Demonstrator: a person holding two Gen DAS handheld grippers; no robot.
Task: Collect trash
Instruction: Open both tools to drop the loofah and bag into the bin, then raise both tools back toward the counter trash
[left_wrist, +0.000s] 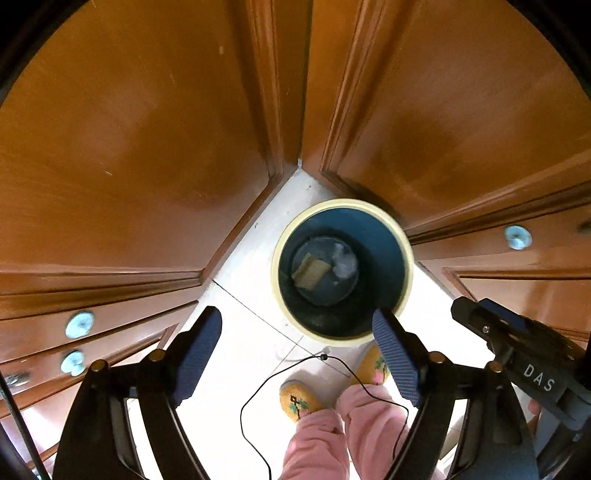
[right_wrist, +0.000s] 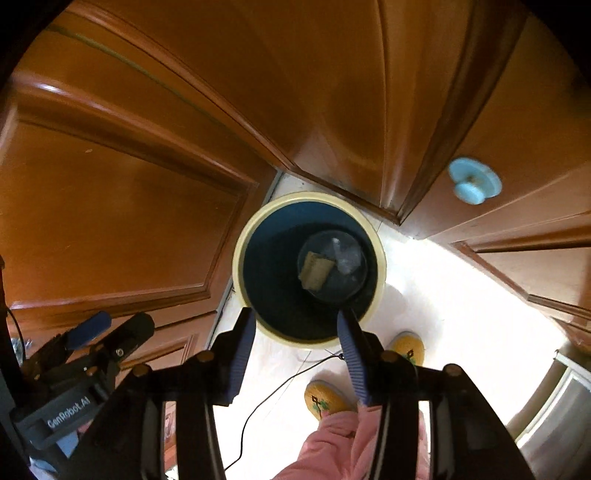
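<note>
left gripper (left_wrist: 295, 354) hanging over floor, jaws spread, nothing in them | right gripper (right_wrist: 295, 354) hovering above bin (right_wrist: 240, 254), jaws parted, empty | cardboard scrap (right_wrist: 314, 273) and white wad (right_wrist: 341, 254) lying in bin, frame centre | drop apparently done, further trash unseen

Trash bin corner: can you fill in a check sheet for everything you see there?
Surface: pale tiled floor, bare near the bin.
Job's things: blue trash bin with cream rim, upright in the corner; tan cardboard piece and pale crumpled scrap at its bottom.
Clutter: nothing seen.
Grippers: left gripper and right gripper above the bin, jaws open, nothing between them.
Cables: thin black cable hanging over the floor.
Surroundings: wooden cabinet doors with light blue knobs; a person's yellow slippers and pink trousers.
</note>
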